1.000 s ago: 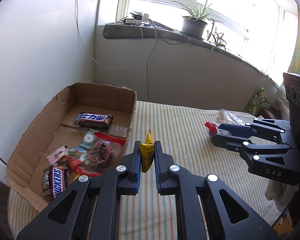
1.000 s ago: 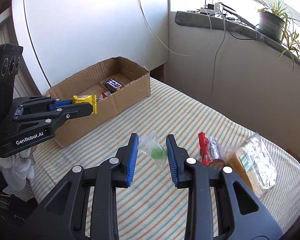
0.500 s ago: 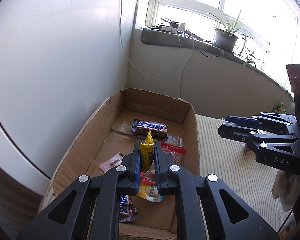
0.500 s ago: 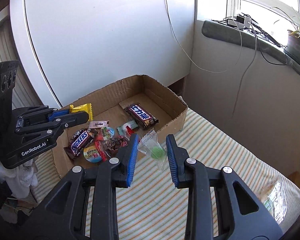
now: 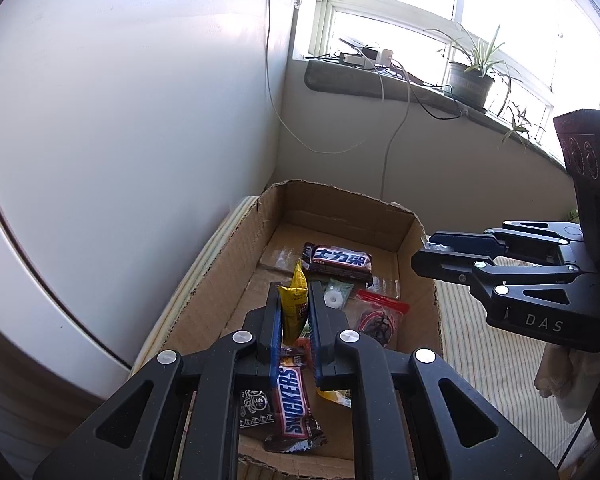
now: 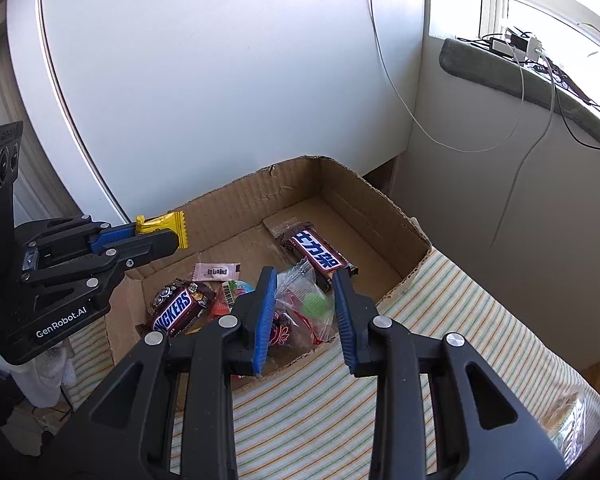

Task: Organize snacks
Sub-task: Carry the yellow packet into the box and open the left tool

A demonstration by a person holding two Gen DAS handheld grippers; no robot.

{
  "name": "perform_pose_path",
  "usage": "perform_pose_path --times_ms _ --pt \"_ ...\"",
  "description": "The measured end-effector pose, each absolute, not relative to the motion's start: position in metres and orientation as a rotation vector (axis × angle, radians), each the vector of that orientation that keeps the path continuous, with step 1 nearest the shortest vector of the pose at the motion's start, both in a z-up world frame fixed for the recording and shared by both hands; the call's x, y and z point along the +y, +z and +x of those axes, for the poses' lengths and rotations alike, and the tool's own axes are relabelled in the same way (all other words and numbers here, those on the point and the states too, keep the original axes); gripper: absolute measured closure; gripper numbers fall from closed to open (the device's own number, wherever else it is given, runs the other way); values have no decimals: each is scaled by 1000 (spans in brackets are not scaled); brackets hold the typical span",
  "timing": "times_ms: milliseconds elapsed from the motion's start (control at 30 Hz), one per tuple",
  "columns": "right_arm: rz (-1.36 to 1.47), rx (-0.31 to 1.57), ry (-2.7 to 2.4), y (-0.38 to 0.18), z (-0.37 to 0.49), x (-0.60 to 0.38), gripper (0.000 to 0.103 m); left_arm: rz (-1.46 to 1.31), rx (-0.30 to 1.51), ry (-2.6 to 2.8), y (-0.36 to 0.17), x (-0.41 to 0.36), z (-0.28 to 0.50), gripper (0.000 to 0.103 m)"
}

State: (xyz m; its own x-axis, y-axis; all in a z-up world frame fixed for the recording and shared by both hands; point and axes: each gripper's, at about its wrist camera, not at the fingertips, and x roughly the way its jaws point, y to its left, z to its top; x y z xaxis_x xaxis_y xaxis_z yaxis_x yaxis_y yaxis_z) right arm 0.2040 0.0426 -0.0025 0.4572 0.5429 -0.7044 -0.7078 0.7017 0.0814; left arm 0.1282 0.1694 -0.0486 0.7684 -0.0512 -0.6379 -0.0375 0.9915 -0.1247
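My left gripper (image 5: pixel 295 308) is shut on a small yellow snack packet (image 5: pixel 293 310), held upright above the open cardboard box (image 5: pixel 410 224). From the right wrist view the same packet (image 6: pixel 164 226) sticks out of the left gripper (image 6: pixel 168 236) over the box's left wall. My right gripper (image 6: pixel 305 300) is shut on a clear packet with a green candy (image 6: pixel 314 304), held over the near right corner of the box (image 6: pixel 400 220). Inside lie two Snickers bars (image 5: pixel 294 404) (image 5: pixel 342 262) and several small sweets.
The box sits on a striped cloth (image 6: pixel 440 328) against a white wall (image 5: pixel 140 100). A cable (image 5: pixel 394 136) hangs from the window sill (image 5: pixel 380 80), where a potted plant (image 5: pixel 470 80) stands. A clear bag (image 6: pixel 572 420) lies at the cloth's right edge.
Both grippers have swung left from over the striped cloth to above the box, each keeping its packet. The box now fills the middle of both views.
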Motion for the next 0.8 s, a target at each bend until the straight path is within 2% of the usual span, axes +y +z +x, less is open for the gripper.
perform_pose_path --times_ms 500,700,767,800 --pt "-245 793 782 -13 213 54 72 -123 704 6 -50 173 128 92" --pt "-255 788 777 -13 213 56 63 -116 702 17 -49 174 127 87" --pt "-262 782 772 -12 211 56 48 -108 700 22 -49 173 126 84" --pt "-263 776 764 -11 211 55 44 -106 700 25 -49 173 125 74"
